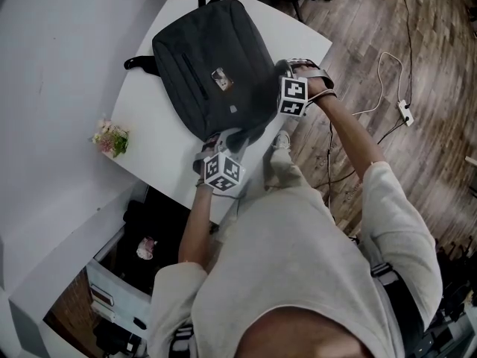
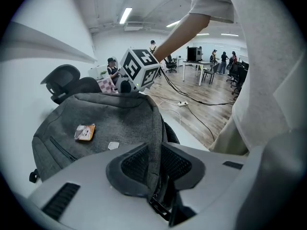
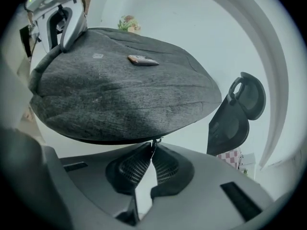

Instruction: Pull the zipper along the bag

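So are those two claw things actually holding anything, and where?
Yes. The left gripper pinches a fold of the grey bag at its edge; the right gripper is shut on the zipper pull at the bag's rim.

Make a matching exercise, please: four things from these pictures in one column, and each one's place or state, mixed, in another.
1. left gripper
2. right gripper
3. flowers
4. power strip

A. on the wooden floor
B. shut on the zipper pull
C. on the table, apart from the bag
D. shut on the bag's fabric edge

Pairs: 1-D, 2-B, 3-C, 4-A.
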